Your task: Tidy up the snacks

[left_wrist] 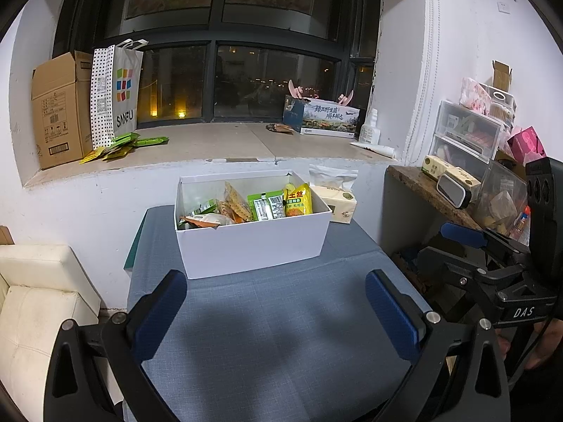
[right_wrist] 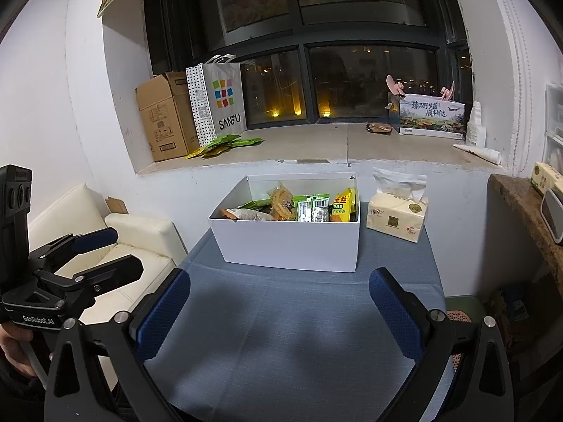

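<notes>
A white box (left_wrist: 251, 246) stands on the blue tablecloth (left_wrist: 274, 316), filled with snack packets: a yellow one (left_wrist: 298, 199), green ones (left_wrist: 265, 205) and orange ones. The box also shows in the right wrist view (right_wrist: 288, 244). My left gripper (left_wrist: 276, 311) is open and empty, held above the cloth in front of the box. My right gripper (right_wrist: 279, 311) is open and empty, also in front of the box. Each gripper shows at the edge of the other's view, the right one (left_wrist: 468, 246) and the left one (right_wrist: 105, 253). Green and yellow packets (left_wrist: 123, 144) lie on the windowsill.
A tissue pack (right_wrist: 397, 216) sits right of the box. The windowsill (left_wrist: 211, 144) holds a cardboard box (left_wrist: 59, 109), a SANFU bag (left_wrist: 118, 95) and a printed carton (left_wrist: 330, 117). A cream sofa (right_wrist: 116, 246) stands left, a cluttered shelf (left_wrist: 457, 190) right.
</notes>
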Action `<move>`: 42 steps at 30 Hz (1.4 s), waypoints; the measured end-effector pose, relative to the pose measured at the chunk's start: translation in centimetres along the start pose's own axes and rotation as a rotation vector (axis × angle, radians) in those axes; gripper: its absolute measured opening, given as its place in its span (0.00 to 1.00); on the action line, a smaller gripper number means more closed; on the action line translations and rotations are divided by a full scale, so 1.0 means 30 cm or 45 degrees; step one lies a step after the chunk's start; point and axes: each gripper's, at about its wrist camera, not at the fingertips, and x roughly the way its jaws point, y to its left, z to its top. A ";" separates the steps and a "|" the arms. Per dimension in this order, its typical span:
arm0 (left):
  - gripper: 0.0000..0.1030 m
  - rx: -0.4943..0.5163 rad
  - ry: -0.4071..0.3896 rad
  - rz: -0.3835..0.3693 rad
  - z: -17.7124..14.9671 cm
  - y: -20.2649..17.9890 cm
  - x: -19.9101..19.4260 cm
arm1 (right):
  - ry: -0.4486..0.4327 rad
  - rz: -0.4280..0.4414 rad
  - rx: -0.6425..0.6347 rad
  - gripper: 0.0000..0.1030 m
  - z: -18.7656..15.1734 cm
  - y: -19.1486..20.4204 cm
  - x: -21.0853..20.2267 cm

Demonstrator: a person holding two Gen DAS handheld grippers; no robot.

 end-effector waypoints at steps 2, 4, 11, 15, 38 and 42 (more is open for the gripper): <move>1.00 0.001 0.003 0.001 0.000 0.001 0.001 | 0.000 0.000 -0.001 1.00 0.001 0.001 0.001; 1.00 0.002 0.002 0.000 0.000 0.002 0.001 | 0.002 -0.001 0.000 1.00 0.002 0.002 0.001; 1.00 -0.001 0.005 -0.005 -0.002 0.000 0.002 | -0.001 -0.002 -0.004 1.00 0.001 0.002 0.001; 1.00 0.006 0.008 -0.004 -0.005 -0.001 0.004 | -0.001 -0.001 -0.006 1.00 0.002 0.002 0.001; 1.00 0.012 0.012 -0.007 -0.008 -0.002 0.004 | -0.002 -0.002 -0.009 1.00 -0.003 0.005 0.001; 1.00 0.012 0.012 -0.006 -0.009 -0.003 0.004 | -0.001 -0.002 -0.008 1.00 -0.003 0.006 0.001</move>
